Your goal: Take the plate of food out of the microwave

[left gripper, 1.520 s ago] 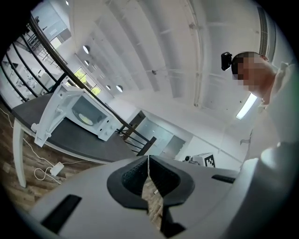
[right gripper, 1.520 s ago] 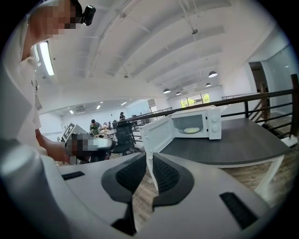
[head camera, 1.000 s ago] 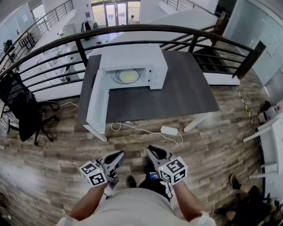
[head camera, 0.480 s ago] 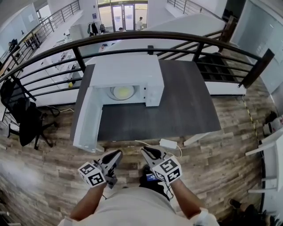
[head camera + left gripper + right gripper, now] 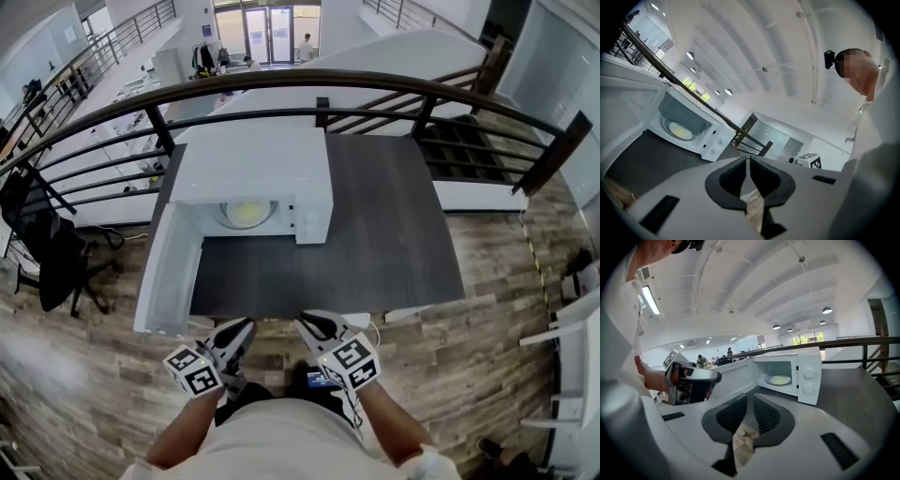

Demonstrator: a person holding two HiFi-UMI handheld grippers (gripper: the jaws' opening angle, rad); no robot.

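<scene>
Inside the microwave (image 5: 253,173) lies the plate of food (image 5: 246,214), a pale yellow round seen through the open cavity. The microwave's door (image 5: 167,272) swings wide out at its left side and reaches toward the near edge of the dark worktop (image 5: 394,234) that carries the microwave. Both tongs hang in front of the microwave, off the worktop's near edge and over the wood floor (image 5: 84,375), well apart from the plate. The left tongs (image 5: 244,327) are closed together with nothing between them. The right tongs (image 5: 307,321), just beside them, are drawn almost together, only a thin slit showing, and are also empty. Behind the microwave runs a dark railing (image 5: 375,80).
</scene>
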